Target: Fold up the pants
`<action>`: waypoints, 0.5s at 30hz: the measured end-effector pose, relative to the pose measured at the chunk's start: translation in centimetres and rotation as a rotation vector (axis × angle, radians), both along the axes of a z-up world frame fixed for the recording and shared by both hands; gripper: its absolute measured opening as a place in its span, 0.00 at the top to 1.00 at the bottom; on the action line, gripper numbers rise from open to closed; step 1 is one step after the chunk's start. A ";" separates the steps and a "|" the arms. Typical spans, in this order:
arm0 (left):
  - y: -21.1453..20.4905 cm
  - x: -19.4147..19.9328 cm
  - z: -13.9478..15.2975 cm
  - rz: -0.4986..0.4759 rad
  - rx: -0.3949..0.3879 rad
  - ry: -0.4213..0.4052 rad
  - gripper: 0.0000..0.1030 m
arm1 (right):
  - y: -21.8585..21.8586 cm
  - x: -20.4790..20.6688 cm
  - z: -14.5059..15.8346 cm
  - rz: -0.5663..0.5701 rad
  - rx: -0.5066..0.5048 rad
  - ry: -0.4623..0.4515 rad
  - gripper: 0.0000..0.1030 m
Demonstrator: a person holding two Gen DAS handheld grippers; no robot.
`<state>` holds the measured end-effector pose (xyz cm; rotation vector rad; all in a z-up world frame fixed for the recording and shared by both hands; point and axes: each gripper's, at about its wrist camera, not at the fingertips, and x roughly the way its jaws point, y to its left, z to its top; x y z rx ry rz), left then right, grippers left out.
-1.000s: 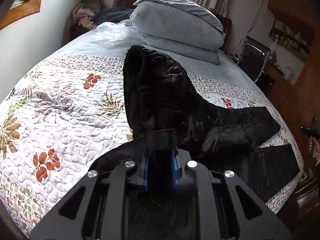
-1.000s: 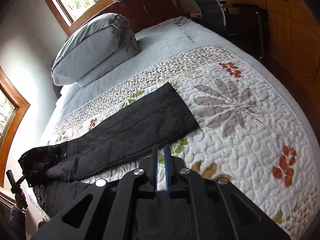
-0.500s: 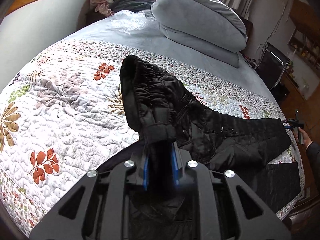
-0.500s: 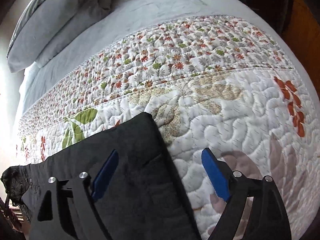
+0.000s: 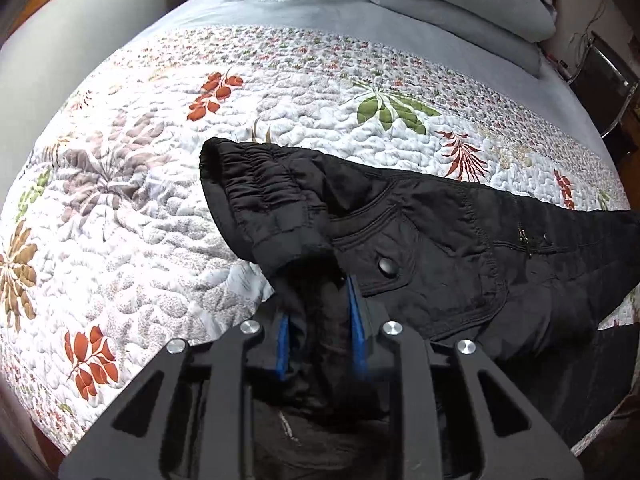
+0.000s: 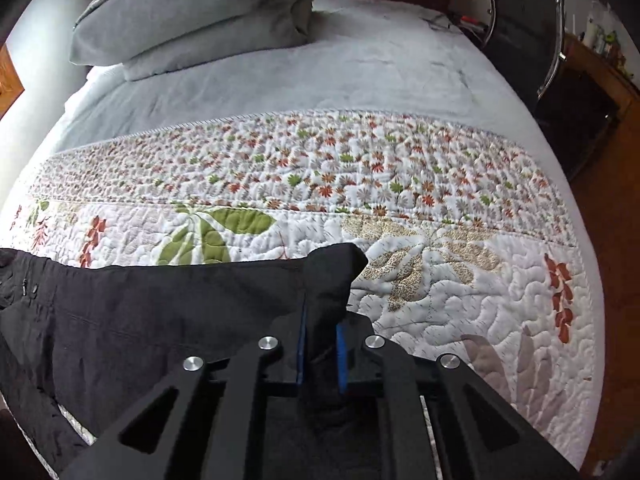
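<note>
Landmark: the quilt (image 5: 280, 92), white with printed leaves and flowers, is spread over the bed; every place below is given relative to it.
Pants: black pants (image 5: 460, 240) are stretched across the near part of the quilt, lengthwise along its front edge, partly raised off it at both ends.
Waistband: the gathered elastic waistband (image 5: 256, 204) is seen at the left end of the quilt, lifted and folded over, with a round snap button (image 5: 387, 267) on the fabric just beside it.
Leg end: the hem of one leg (image 6: 336, 272) is held up above the quilt near its middle, over a beige leaf print.
Second leg: a darker stretch of fabric (image 5: 592, 364) is seen nearer the quilt's front edge, under the upper leg.
Left gripper: the left gripper (image 5: 320, 320) is placed at the waist end; its blue-padded fingers (image 5: 354, 320) are closed on a bunch of black fabric just below the waistband.
Right gripper: the right gripper (image 6: 320, 352) is placed at the leg end; its fingers (image 6: 342, 356) are clamped on the bunched hem.
Bedsheet: a grey sheet (image 6: 320, 64) is exposed beyond the far edge of the quilt.
Pillows: grey pillows (image 6: 192, 12) are stacked on the sheet, well beyond the quilt.
Chair: a black chair (image 6: 524, 12) with a chrome frame is seen past the far right corner of the quilt, beside the bed.
</note>
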<state>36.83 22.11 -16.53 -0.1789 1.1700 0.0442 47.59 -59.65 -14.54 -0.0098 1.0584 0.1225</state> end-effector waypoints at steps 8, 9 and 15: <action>-1.7 -3.1 3.0 -0.067 -0.002 -0.119 0.86 | 1.3 -7.9 8.2 0.041 0.058 -0.207 0.89; -1.9 -4.0 3.7 -0.083 -0.005 -0.153 0.87 | 1.3 -9.3 9.0 0.048 0.071 -0.229 0.89; -2.5 -11.0 6.3 -0.161 -0.016 -0.337 0.86 | 0.3 -18.7 10.4 0.043 0.148 -0.325 0.89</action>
